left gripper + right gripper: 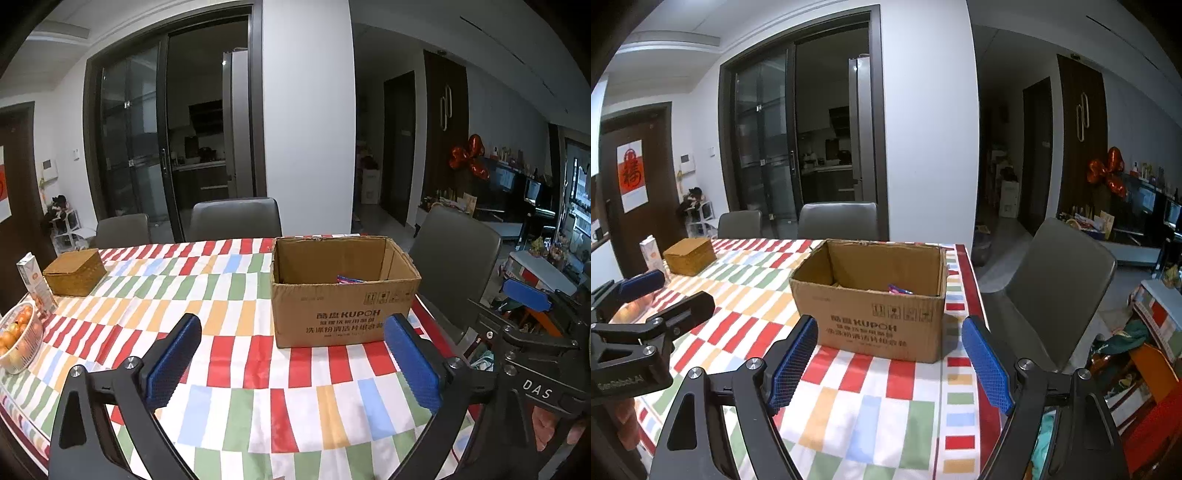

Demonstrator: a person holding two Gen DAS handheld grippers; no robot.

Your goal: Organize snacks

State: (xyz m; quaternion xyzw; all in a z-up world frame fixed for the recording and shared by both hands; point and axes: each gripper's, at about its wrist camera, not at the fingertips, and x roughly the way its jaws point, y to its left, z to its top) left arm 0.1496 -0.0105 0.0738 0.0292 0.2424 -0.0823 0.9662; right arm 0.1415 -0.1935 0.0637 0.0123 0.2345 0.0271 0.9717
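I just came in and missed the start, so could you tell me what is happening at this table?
A person holds the left gripper and the right gripper, both open and empty, above the checked tablecloth. Ahead stands an open cardboard box with colourful snack packets inside. A wicker box, a carton and a fruit bowl stand aside.

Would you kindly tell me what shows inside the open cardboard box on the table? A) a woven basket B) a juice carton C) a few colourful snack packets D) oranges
C: over the cardboard box's near wall, colourful snack packets show low on its floor; the oranges sit in a bowl elsewhere on the table.
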